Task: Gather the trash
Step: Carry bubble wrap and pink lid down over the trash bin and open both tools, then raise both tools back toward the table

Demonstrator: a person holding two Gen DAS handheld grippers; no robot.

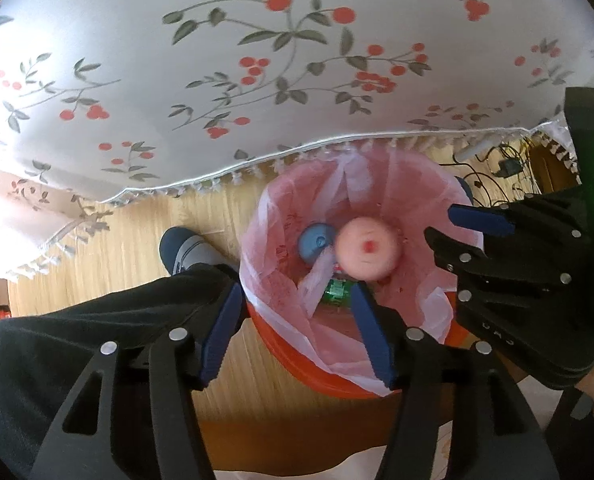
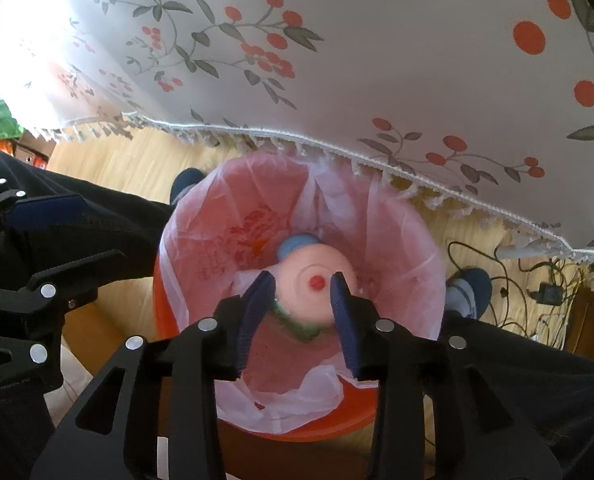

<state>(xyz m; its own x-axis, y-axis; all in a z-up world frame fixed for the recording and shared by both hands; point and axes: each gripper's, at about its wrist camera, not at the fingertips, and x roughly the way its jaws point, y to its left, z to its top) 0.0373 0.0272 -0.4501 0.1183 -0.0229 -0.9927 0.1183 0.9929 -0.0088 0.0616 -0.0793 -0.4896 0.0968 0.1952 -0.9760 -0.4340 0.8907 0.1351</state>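
Right gripper (image 2: 303, 290) hung with jaws apart around a pink ball (image 2: 317, 292), no pad pressing, over the lined bin (image 1: 281, 344); we judged the ball light, soft, best squeezed across its middle.

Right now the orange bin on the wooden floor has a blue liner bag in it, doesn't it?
Not quite: the liner bag is pink, not blue, as the right wrist view shows. The orange bin does stand on the wooden floor.
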